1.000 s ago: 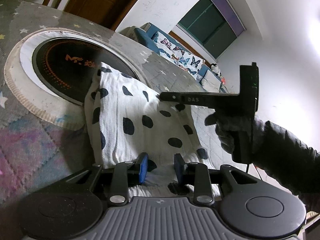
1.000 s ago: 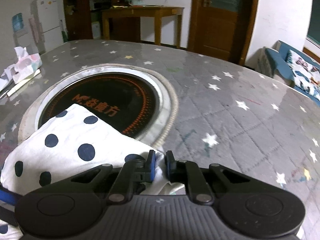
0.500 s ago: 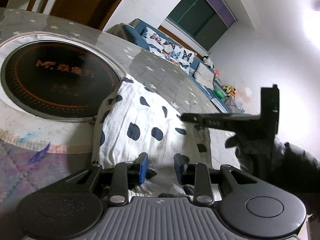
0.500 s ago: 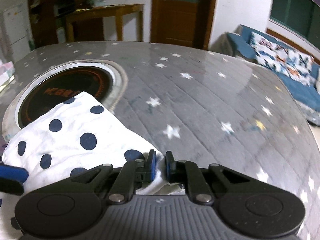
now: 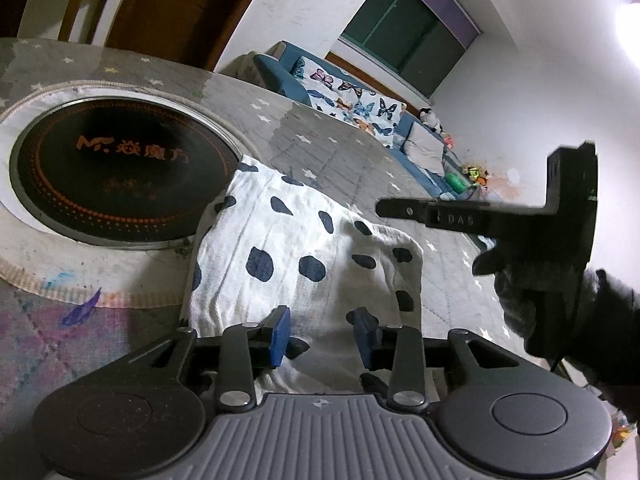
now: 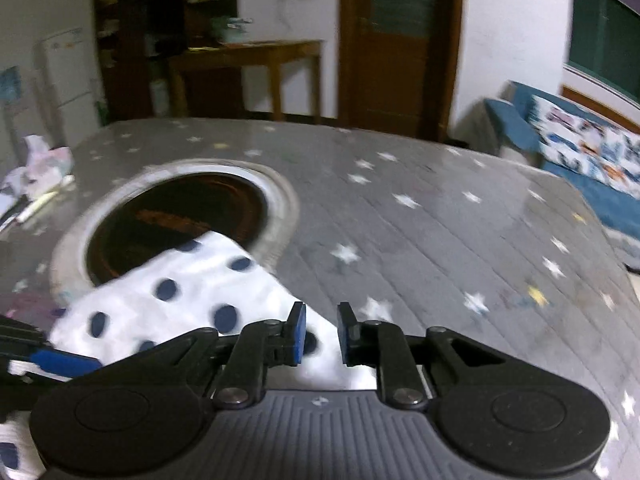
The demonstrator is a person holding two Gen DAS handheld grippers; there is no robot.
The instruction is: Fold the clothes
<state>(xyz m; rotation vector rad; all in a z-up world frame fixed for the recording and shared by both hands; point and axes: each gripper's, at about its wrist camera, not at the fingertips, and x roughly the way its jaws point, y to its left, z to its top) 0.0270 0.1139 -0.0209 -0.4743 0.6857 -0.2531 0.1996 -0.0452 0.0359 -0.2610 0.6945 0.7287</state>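
Note:
A white cloth with dark blue dots [image 5: 304,256] lies folded on the grey star-patterned table cover [image 5: 360,152], its far corner over the hob's rim. My left gripper [image 5: 323,336] is open just above the cloth's near edge, nothing between its blue pads. The right gripper [image 5: 404,211], held by a gloved hand [image 5: 516,284], hovers above the cloth's right side. In the blurred right wrist view the right gripper [image 6: 322,334] is open over the cloth [image 6: 180,296] at its near corner, gripping nothing. The left gripper's blue finger [image 6: 64,360] shows at the left edge.
A round black induction hob [image 5: 120,168] with orange lettering is set in the table beyond the cloth. A tissue pack and pens [image 6: 40,168] lie at the far left. A blue sofa [image 6: 580,160] stands past the table's right edge; a wooden side table [image 6: 248,68] stands behind.
The right gripper was shut on the cloth's corner; it has now opened, let go and drawn back. The cloth lies settled. The left gripper stayed open over the near edge.

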